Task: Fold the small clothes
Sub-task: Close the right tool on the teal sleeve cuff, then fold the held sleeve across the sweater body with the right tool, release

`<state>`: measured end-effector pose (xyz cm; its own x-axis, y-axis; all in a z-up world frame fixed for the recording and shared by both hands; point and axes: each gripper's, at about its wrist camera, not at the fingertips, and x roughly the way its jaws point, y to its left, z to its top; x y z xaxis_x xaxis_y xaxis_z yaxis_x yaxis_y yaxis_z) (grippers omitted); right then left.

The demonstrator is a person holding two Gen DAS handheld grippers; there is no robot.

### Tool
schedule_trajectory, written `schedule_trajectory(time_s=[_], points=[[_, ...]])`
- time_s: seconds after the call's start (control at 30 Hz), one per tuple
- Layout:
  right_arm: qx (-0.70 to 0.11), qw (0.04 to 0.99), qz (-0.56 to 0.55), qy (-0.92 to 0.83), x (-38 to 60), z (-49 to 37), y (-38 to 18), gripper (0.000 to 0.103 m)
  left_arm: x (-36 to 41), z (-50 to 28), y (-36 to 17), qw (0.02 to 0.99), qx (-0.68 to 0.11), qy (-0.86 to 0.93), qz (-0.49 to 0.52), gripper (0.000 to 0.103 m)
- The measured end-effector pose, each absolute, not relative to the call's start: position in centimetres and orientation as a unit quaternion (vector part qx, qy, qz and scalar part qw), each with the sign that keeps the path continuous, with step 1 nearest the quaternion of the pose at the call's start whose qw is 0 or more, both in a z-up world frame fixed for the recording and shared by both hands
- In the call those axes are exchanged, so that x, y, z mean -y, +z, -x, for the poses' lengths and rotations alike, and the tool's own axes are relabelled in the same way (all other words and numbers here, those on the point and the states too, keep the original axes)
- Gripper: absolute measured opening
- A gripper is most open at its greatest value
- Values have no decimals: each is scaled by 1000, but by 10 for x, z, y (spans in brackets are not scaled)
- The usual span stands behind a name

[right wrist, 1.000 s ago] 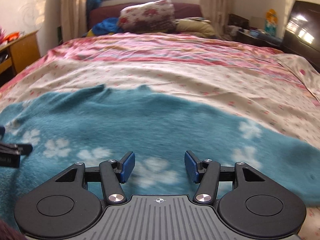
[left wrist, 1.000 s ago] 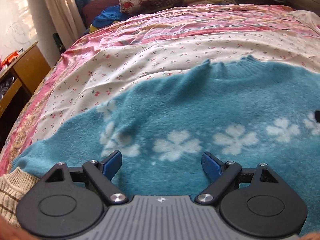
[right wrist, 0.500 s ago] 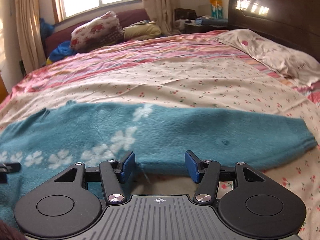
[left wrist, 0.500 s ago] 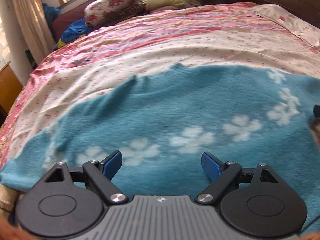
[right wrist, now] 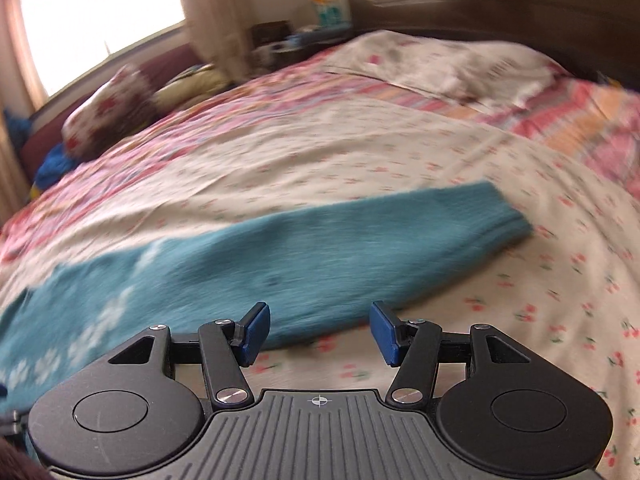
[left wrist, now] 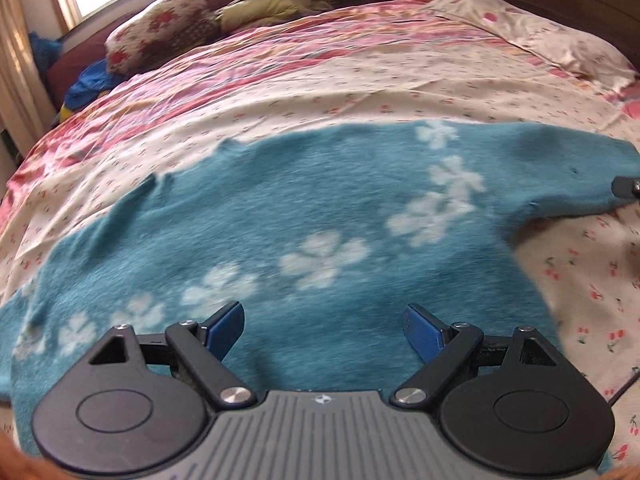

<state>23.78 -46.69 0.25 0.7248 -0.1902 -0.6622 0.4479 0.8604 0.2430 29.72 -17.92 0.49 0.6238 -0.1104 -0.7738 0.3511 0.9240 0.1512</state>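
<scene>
A fuzzy teal sweater (left wrist: 280,208) with white flowers lies spread flat on the bed. My left gripper (left wrist: 324,330) hovers over its body, jaws wide open with nothing between them. In the right wrist view one long teal sleeve (right wrist: 360,240) stretches to the right, its cuff (right wrist: 508,216) on the sheet. My right gripper (right wrist: 320,332) is open and empty above the sleeve's near edge. A bit of the right gripper (left wrist: 626,188) shows at the far right of the left wrist view.
The bed carries a cherry-print sheet (left wrist: 580,280) and a pink quilt (left wrist: 280,52). A floral pillow (left wrist: 160,40) and blue clothes (left wrist: 86,82) lie near the window end. A pale pillow (right wrist: 460,68) rests by the dark headboard (right wrist: 500,0).
Both grippers have swept to the right over the sweater. The left one went from the left sleeve to the body, the right one from the chest out to the right sleeve. Both stayed open.
</scene>
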Motion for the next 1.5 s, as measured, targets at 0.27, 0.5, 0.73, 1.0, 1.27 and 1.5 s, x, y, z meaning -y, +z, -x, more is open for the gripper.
schedule_trajectory(time_s=[0.27, 0.5, 0.73, 1.0, 1.27, 1.5], points=[[-283, 873, -346, -195, 528, -231, -24, 56, 191, -291, -2, 891, -409, -131, -146, 92], [-238, 875, -370, -201, 542, -242, -28, 60, 188, -290, -5, 896, -411, -120, -119, 92], [-209, 879, -394, -170, 551, -250, -22, 36, 188, -287, -6, 899, -406, -116, -115, 92], [-210, 877, -401, -162, 556, -258, -22, 37, 188, -287, -5, 899, -408, -115, -113, 92], [-238, 849, -429, -195, 572, -259, -30, 41, 189, -287, -5, 898, -409, -117, -115, 92], [-237, 843, -442, -196, 576, -256, -27, 16, 191, -287, -3, 898, -409, -116, -111, 92]])
